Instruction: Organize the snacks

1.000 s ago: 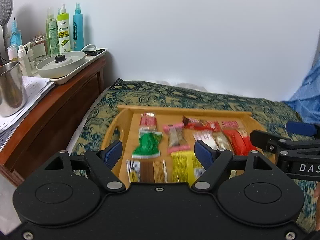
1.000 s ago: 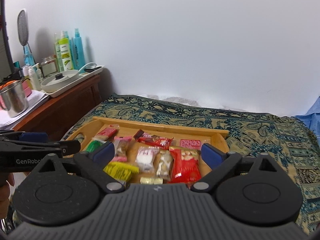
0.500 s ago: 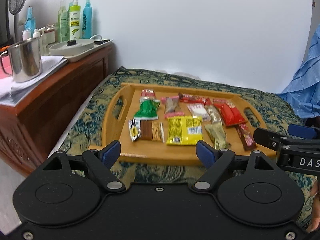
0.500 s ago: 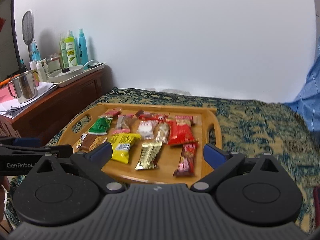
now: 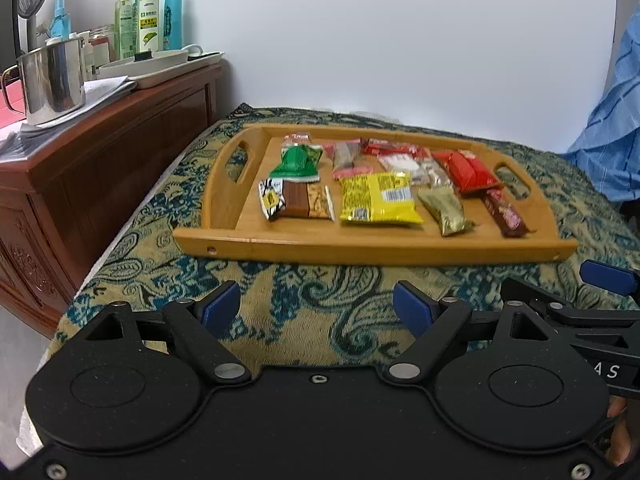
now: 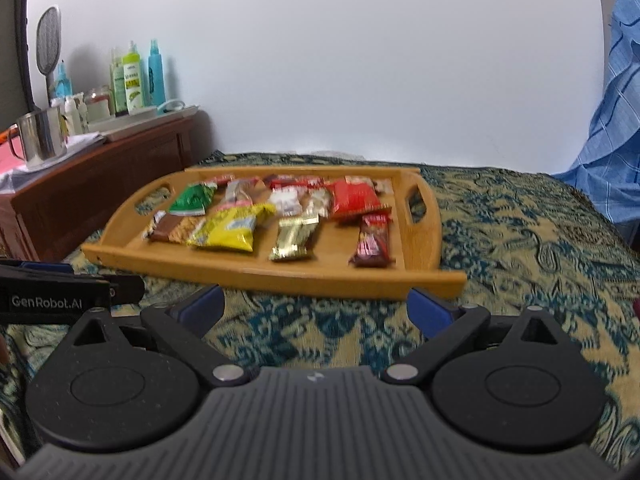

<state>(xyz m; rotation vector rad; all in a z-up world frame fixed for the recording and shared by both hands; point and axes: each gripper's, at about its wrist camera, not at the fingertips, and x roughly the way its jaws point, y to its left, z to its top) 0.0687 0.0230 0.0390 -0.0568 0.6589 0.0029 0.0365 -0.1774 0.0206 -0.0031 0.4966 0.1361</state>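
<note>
Both tools have dropped back from the wooden tray (image 5: 372,246) of snacks (image 5: 378,199), now ahead on the patterned bedspread (image 5: 320,304). Left tool (image 5: 318,306) and right tool (image 6: 316,306) gape empty; "GenRobot.AI" marks the left one.

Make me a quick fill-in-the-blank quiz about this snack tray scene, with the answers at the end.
1. The snacks lie on a ____ tray with a cut-out handle at each end.
2. The big packet near the tray's front middle is ____ in colour.
3. On the cabinet stands a shiny ____ mug on papers.
4. The left gripper has its jaws ____, with nothing between them.

Answers: wooden; yellow; metal; open
</note>
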